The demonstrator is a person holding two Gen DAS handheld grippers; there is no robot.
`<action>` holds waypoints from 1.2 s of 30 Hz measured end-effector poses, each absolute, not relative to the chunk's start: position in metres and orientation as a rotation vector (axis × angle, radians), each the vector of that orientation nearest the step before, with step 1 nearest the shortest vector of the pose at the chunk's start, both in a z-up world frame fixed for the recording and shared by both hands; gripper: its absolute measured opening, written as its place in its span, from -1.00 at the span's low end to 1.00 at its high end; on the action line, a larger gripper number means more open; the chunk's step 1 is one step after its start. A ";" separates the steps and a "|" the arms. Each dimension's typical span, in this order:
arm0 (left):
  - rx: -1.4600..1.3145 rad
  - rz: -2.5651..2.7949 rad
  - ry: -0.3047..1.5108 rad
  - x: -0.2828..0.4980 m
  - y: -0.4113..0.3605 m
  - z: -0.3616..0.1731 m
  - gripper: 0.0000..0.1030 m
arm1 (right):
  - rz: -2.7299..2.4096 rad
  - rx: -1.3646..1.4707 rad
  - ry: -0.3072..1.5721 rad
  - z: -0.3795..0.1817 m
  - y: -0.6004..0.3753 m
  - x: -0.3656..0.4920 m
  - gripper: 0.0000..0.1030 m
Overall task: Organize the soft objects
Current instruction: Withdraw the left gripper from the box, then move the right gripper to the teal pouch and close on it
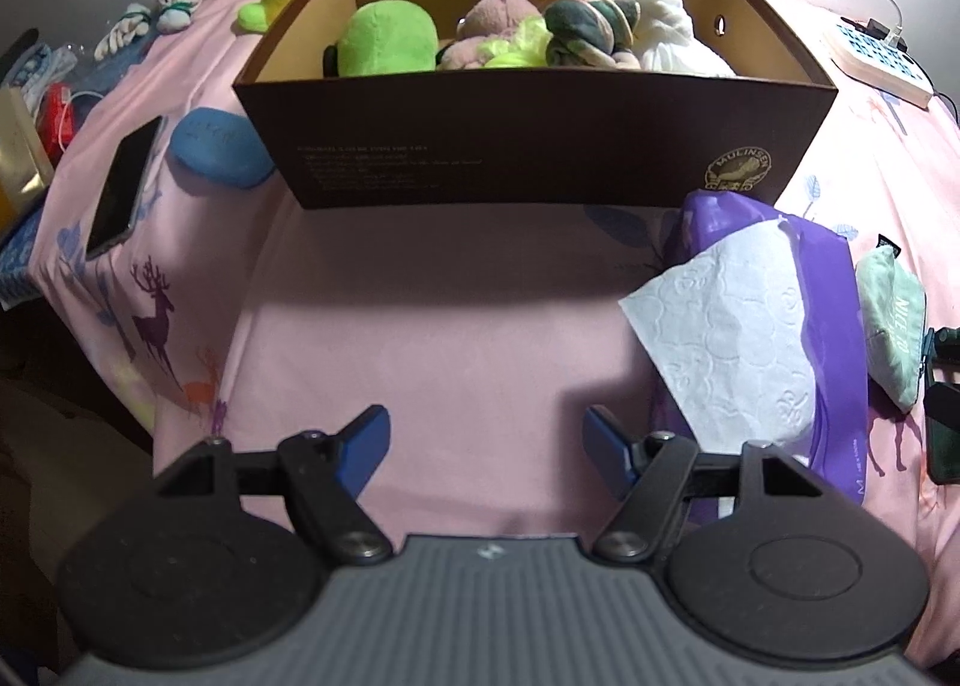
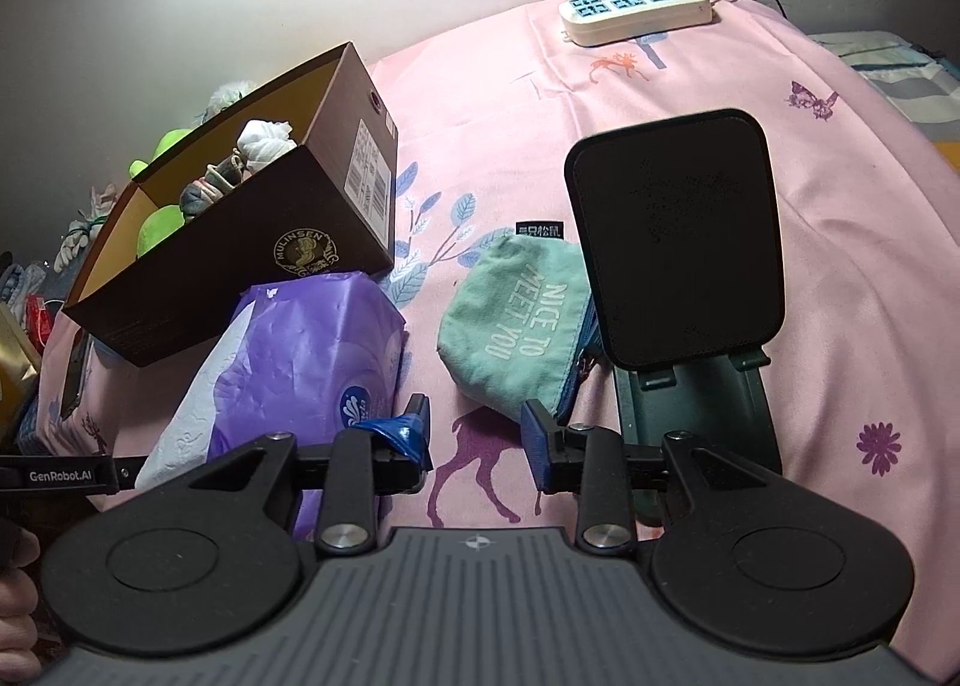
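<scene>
Soft toys sit piled in the brown box on the pink bed, put there to keep them tidy. Both the left gripper and the right gripper are wide apart and hold nothing. A green pouch lies just ahead of the right one, outside the box.

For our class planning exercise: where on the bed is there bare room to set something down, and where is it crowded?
The widest bare patch is the pink sheet before the box, bordered by the phone and tissue pack. Another lies between the box and power strip. Crowded: tissue pack, pouch and stand sit close together. The box looks nearly full.
</scene>
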State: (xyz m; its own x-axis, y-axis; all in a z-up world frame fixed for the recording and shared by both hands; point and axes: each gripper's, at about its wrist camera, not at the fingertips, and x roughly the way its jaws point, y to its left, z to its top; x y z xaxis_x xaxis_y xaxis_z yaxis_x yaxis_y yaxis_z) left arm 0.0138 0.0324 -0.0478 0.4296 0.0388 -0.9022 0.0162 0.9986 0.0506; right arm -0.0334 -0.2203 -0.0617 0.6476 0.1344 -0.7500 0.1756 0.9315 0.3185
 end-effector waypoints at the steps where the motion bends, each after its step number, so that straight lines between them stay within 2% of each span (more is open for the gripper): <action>1: 0.048 0.012 1.128 0.014 0.034 -0.048 0.38 | -0.026 0.365 0.862 -0.062 -0.218 -0.032 -0.69; 13: 0.050 -0.012 1.124 0.013 0.047 -0.046 0.38 | 0.002 -0.107 0.766 -0.089 -0.171 -0.021 -0.68; 19: 0.076 -0.014 1.127 0.014 0.048 -0.048 0.38 | -0.024 -0.209 0.753 -0.100 -0.163 -0.007 -0.68; 36: 0.080 -0.010 1.144 0.018 0.052 -0.055 0.38 | -0.103 -0.092 0.759 -0.112 -0.168 0.008 -0.66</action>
